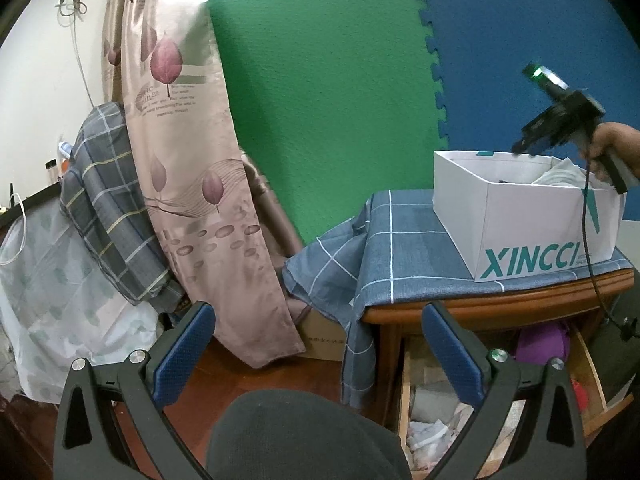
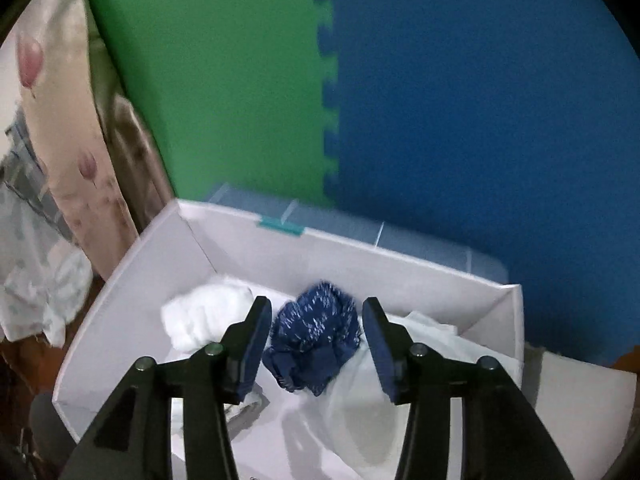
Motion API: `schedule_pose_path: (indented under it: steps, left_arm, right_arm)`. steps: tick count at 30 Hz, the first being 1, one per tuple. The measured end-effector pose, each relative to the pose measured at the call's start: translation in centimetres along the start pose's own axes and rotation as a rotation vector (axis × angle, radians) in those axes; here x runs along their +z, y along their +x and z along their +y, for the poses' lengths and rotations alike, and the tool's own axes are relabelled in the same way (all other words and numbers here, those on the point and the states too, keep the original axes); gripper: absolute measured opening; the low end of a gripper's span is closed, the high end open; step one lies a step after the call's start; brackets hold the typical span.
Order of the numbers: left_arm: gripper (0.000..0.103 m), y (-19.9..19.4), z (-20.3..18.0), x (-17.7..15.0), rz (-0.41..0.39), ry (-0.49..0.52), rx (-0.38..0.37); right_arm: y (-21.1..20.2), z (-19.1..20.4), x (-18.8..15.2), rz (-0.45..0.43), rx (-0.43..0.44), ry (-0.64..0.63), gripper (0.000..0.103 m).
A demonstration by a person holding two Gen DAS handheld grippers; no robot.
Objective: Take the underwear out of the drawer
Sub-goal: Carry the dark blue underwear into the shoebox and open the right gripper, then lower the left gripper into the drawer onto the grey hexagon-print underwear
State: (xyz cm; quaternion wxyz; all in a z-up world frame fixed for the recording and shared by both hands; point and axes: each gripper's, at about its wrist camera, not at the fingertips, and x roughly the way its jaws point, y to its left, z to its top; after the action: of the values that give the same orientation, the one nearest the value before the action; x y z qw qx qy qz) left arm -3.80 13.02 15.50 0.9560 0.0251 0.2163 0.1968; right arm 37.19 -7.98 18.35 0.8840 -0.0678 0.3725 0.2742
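Crumpled dark blue underwear (image 2: pixel 316 332) with white flecks lies inside the white XINCCI box (image 2: pixel 132 280), among white garments (image 2: pixel 208 320). My right gripper (image 2: pixel 318 304) hangs over the box with a finger on either side of the underwear. Its jaws stand apart and the pads do not press the cloth. In the left wrist view a hand holds that right gripper (image 1: pixel 520 145) over the box (image 1: pixel 540 232). My left gripper (image 1: pixel 320 320) is open and empty, level with the wooden nightstand, with the pulled-out drawer (image 1: pixel 404 392) beyond its right finger.
The drawer holds white and grey cloths (image 1: pixel 432 420), a purple item (image 1: pixel 542 342) and something red (image 1: pixel 580 392). A blue checked cloth (image 1: pixel 400 248) covers the nightstand top. A patterned curtain (image 1: pixel 192 184) and bedding (image 1: pixel 104 200) stand left. A dark rounded shape (image 1: pixel 300 440) fills the near foreground.
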Motion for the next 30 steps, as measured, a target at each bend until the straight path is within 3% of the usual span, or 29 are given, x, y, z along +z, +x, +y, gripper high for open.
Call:
schedule_pose_path:
  steps: [4, 6, 8, 14, 18, 22, 25, 28, 30]
  left_arm:
    - [0.102, 0.0, -0.3, -0.1, 0.000, 0.017, 0.005]
    - [0.102, -0.1, -0.6, -0.3, 0.000, 0.033, 0.007]
    - [0.102, 0.0, -0.9, -0.4, 0.002, 0.048, 0.005]
    - [0.102, 0.4, -2.2, -0.3, 0.022, 0.112, -0.013]
    - [0.102, 0.6, -4.3, -0.7, 0.046, 0.218, -0.050]
    - [0.102, 0.3, -8.3, -1.9, 0.083, 0.410, -0.153]
    - [0.103, 0.0, -11.7, -3.1, 0.112, 0.546, -0.202]
    - [0.103, 0.4, -14.9, -4.1, 0.168, 0.633, -0.259]
    - [0.103, 1.3, -16.4, -4.6, 0.218, 0.654, -0.284]
  right_arm:
    - [-7.5, 0.2, -3.4, -0.217, 0.062, 0.001, 0.049]
    - [-11.3, 0.3, -6.9, -0.319, 0.043, -0.013, 0.061]
    - [-14.0, 0.2, -10.9, -0.378, -0.005, -0.026, 0.066]
    - [-17.5, -2.8, -21.6, -0.346, -0.217, 0.007, 0.066]
    - [-18.3, -5.4, -25.9, -0.347, -0.364, 0.081, 0.066]
    - [-19.0, -6.9, -28.6, -0.397, -0.417, 0.169, 0.066]
    - [-18.8, -6.6, -29.9, -0.398, -0.441, 0.159, 0.066]
    - [-18.9, -6.2, -30.0, -0.403, -0.444, 0.144, 0.067]
    - [-18.8, -6.7, -30.5, -0.399, -0.432, 0.165, 0.074]
